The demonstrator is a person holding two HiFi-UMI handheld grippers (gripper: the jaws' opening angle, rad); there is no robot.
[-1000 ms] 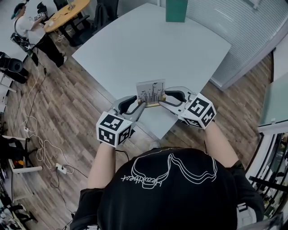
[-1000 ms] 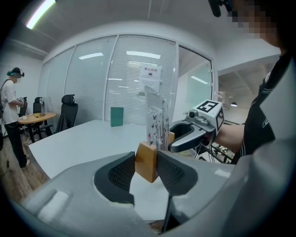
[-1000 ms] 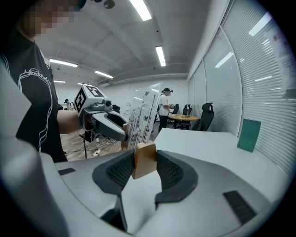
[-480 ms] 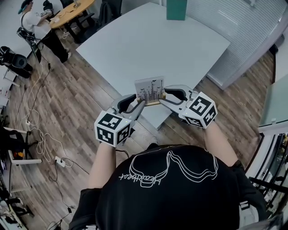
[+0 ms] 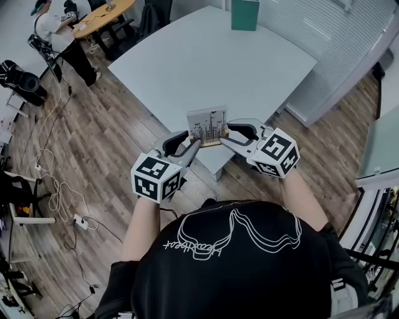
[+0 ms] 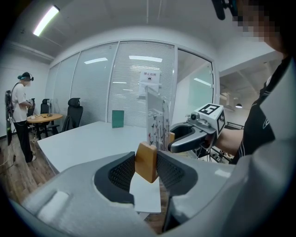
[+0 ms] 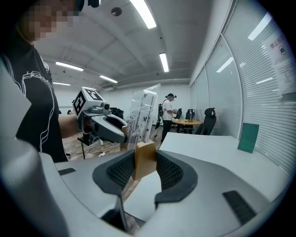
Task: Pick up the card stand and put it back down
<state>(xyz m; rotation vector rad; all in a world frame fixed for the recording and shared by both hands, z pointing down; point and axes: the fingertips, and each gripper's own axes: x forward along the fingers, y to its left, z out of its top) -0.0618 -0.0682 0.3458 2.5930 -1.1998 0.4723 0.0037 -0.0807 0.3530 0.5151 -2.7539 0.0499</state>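
The card stand [image 5: 207, 126] is a clear printed card upright in a narrow wooden base. It is held over the near corner of the white table [image 5: 212, 62] and looks slightly raised. My left gripper [image 5: 194, 147] is shut on the base's left end, and the wood block [image 6: 146, 162] fills its jaws. My right gripper [image 5: 225, 139] is shut on the other end [image 7: 144, 159]. In the left gripper view the card [image 6: 157, 121] rises ahead, with the right gripper [image 6: 186, 138] behind it. The right gripper view shows the card [image 7: 141, 115] and the left gripper [image 7: 110, 128].
A green box [image 5: 244, 14] stands at the table's far edge. A person [image 5: 53, 34] stands by a round wooden table [image 5: 103, 15] at the far left, near office chairs. Cables [image 5: 56, 199] lie on the wood floor. A blinds-covered glass wall [image 5: 349, 50] runs along the right.
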